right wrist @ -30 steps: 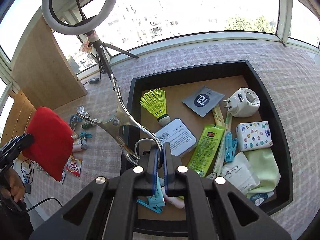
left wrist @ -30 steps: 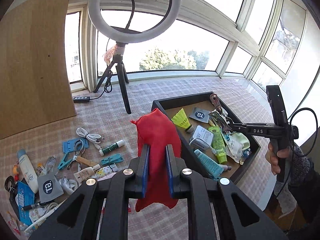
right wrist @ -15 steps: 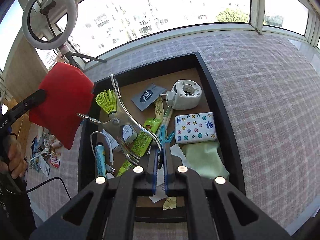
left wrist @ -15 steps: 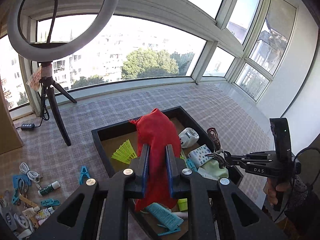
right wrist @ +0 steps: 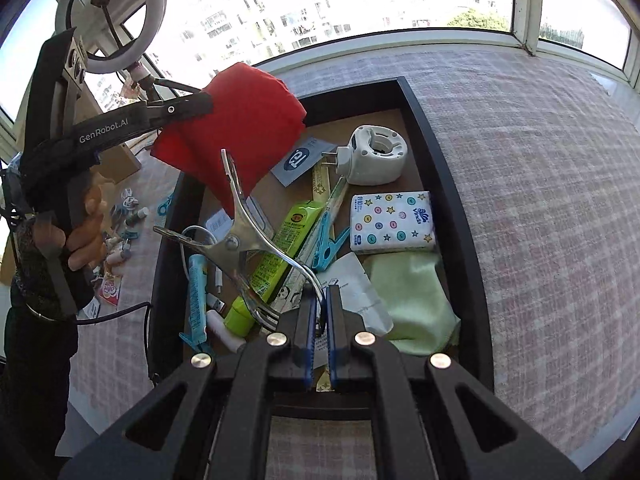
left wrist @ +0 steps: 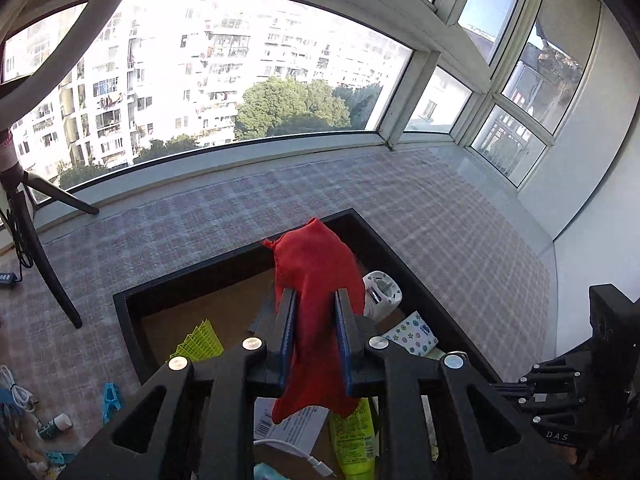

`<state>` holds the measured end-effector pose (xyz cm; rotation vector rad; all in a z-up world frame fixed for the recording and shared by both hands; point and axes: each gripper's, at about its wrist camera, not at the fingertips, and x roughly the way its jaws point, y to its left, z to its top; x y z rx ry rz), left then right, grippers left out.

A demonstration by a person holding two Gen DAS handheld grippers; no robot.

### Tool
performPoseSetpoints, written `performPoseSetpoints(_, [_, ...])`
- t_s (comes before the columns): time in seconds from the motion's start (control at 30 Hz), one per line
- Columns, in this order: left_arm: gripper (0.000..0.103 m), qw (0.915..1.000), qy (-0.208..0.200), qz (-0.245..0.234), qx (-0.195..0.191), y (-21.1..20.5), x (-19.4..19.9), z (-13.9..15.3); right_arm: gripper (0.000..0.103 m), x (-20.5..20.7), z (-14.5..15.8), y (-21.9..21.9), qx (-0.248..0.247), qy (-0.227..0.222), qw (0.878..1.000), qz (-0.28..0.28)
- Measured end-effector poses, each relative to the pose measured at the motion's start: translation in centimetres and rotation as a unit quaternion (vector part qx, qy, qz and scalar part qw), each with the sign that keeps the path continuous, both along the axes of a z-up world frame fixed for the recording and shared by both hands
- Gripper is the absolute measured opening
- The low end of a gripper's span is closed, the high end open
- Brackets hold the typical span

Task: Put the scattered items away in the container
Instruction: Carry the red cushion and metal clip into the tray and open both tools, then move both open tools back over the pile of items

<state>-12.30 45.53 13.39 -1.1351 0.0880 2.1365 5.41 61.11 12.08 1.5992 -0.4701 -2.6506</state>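
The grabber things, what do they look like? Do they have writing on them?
Both are black. The left gripper and right gripper each have two flat fingers with blue pads and round silver screws. In the right wrist view the left one's side reads "GenRobot.AI" in white, with a black cable hanging below. The person's left hand is bare, with a dark patterned sleeve.

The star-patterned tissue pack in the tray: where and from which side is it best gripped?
Grip the tissue pack across its two long edges, coming straight down from above. It lies flat and rectangular on the tray floor, with its top face exposed. The green cloth touches its near long edge and the white plug-in device sits beyond the far edge, so a side approach looks crowded.
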Motion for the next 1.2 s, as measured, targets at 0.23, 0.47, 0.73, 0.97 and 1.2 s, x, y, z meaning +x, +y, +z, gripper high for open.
performPoseSetpoints(0.23, [0.032,0.9995,0.019,0.02,-0.018,-2.4,1.0,1.3,0.012,0.7,0.4,-1.3,0.007,-0.001,1.0,0.008])
performPoseSetpoints(0.47, [0.032,0.9979,0.053,0.034,-0.015,-5.4,3.1,3.7,0.012,1.1,1.4,-2.3,0.005,0.007,1.0,0.007])
performPoseSetpoints(0.73, [0.032,0.9962,0.055,0.067,-0.009,-10.0,5.3,4.7,0.031,0.9,2.7,-4.7,0.004,0.032,0.999,0.017])
performPoseSetpoints(0.97, [0.041,0.9905,0.063,0.12,-0.023,-17.3,7.4,5.0,0.046,-0.3,3.5,-8.7,0.007,0.056,0.998,0.04])
performPoseSetpoints(1.2, [0.046,0.9786,0.054,0.19,-0.059,-27.1,9.4,4.0,0.053,-1.8,3.8,-14.2,0.011,0.085,0.994,0.072])
